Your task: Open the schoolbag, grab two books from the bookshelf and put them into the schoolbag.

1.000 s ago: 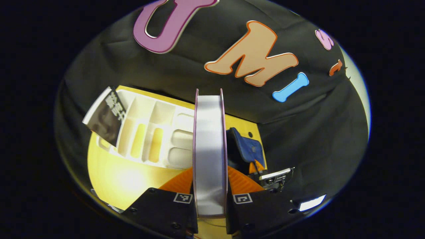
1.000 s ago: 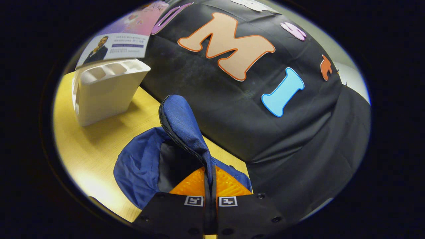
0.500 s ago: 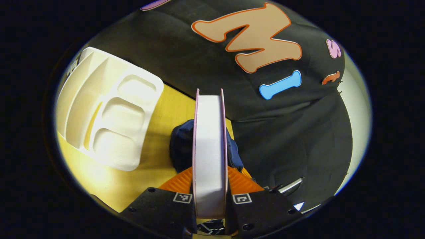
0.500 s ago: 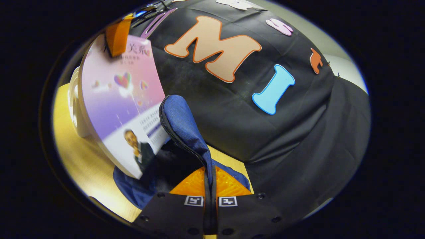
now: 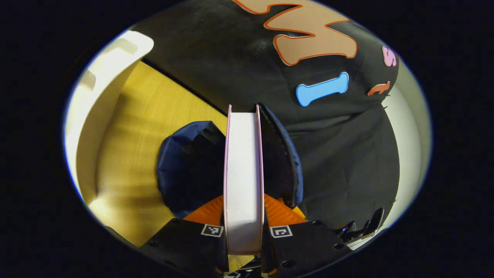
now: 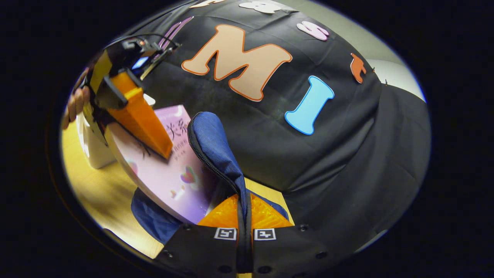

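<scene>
Lowering the book (image 5: 244,181), pinched by our left tool (image 5: 244,210), into the open schoolbag (image 6: 216,148) near the table's (image 5: 127,154) back edge, while our right tool (image 6: 244,210) pinches its flap up; next we release inside.

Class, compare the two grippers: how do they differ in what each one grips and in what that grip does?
The left gripper clamps a book, while the right gripper pinches the schoolbag by its zipped flap. The left gripper holds its book edge-on in the bag's mouth; the right gripper holds the flap up, keeping the mouth open. Both are shut on something.
</scene>
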